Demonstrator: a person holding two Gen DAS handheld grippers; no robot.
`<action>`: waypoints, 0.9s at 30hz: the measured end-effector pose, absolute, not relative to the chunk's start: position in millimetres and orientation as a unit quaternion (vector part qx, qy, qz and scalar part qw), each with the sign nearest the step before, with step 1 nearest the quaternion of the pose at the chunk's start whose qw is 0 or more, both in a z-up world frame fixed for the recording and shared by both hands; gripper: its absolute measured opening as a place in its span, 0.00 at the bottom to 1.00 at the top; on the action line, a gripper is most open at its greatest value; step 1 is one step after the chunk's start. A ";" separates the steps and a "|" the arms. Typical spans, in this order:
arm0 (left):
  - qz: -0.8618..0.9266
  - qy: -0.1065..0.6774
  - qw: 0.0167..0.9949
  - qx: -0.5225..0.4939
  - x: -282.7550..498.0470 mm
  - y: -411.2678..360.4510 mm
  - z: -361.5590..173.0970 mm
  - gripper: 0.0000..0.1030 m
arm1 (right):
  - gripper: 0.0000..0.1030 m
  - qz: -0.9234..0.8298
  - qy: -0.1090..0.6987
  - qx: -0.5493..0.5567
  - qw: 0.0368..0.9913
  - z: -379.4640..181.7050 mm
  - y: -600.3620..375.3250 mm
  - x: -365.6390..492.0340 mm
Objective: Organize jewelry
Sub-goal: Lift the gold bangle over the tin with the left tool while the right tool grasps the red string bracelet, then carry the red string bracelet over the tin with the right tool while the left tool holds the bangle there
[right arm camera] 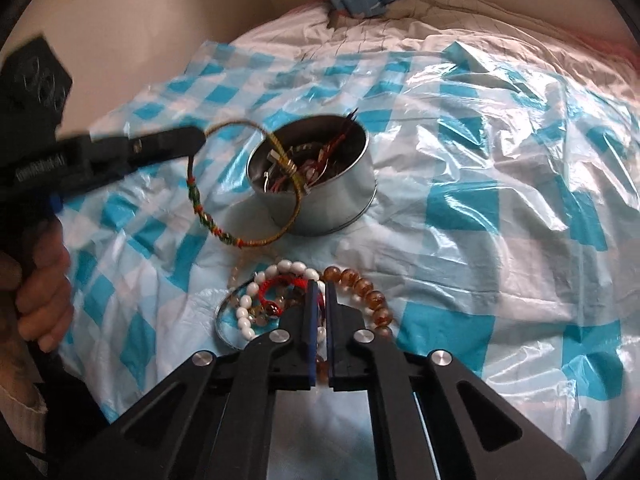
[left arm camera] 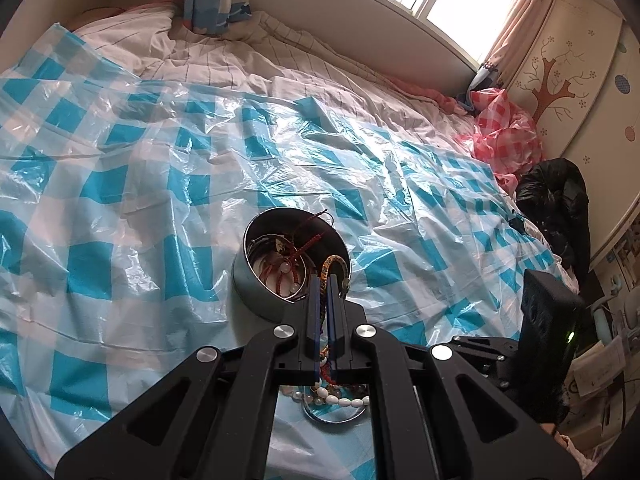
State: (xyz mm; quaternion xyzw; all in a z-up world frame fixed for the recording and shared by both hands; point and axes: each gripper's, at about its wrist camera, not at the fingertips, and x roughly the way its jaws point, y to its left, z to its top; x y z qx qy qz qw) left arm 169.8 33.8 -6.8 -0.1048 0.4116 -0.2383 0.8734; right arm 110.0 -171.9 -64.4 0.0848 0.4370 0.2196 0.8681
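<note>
A round metal tin (left arm camera: pixel 256 292) (right arm camera: pixel 340 200) holding red cords and bangles stands on a blue-checked plastic sheet. My left gripper (left arm camera: pixel 325 280) (right arm camera: pixel 200 136) is shut on a braided yellow-green cord bracelet (right arm camera: pixel 244 216) (left arm camera: pixel 334 266), which hangs in the air just left of the tin. My right gripper (right arm camera: pixel 320 286) is shut, its tips over a pile of loose jewelry: a white bead bracelet (right arm camera: pixel 256 292) (left arm camera: pixel 344 402), an amber bead bracelet (right arm camera: pixel 368 292), a red cord bracelet (right arm camera: pixel 280 280) and a silver bangle (right arm camera: pixel 222 320). Whether it grips any of them is hidden.
The plastic sheet (left arm camera: pixel 120 200) covers a bed with pale striped bedding (left arm camera: pixel 224 60). A red-checked plastic bag (left arm camera: pixel 504 132) and a black bag (left arm camera: pixel 556 196) lie at the bed's right edge. A wall (right arm camera: pixel 140 32) stands behind the bed.
</note>
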 end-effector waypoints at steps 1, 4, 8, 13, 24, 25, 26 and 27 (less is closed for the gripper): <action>-0.239 0.412 0.873 -0.105 169.9 33.5 -7.1 0.03 | 0.04 0.220 0.436 0.093 0.868 -63.8 -174.4 110.3; -0.237 0.413 0.873 -0.106 170.5 34.2 -6.4 0.03 | 0.04 0.224 0.437 0.105 0.865 -63.6 -177.4 112.5; -0.238 0.414 0.872 -0.104 170.9 34.5 -6.8 0.03 | 0.07 0.236 0.461 0.085 0.851 -72.0 -165.1 114.1; -0.238 0.414 0.872 -0.104 171.0 34.5 -7.1 0.03 | 0.51 0.227 0.454 0.038 0.861 -71.5 -150.1 112.3; -0.238 0.414 0.872 -0.104 171.4 34.0 -6.9 0.03 | 0.11 0.245 0.455 0.074 0.853 -73.2 -161.0 108.1; -0.238 0.414 0.872 -0.104 171.1 33.4 -7.1 0.03 | 0.09 0.249 0.448 0.090 0.854 -70.6 -165.5 108.1; -0.238 0.414 0.873 -0.104 171.2 33.2 -7.0 0.03 | 0.09 0.252 0.442 0.106 0.855 -67.8 -170.5 108.0; -0.238 0.414 0.872 -0.104 171.3 33.2 -7.1 0.03 | 0.09 0.255 0.439 0.122 0.853 -66.8 -175.6 108.2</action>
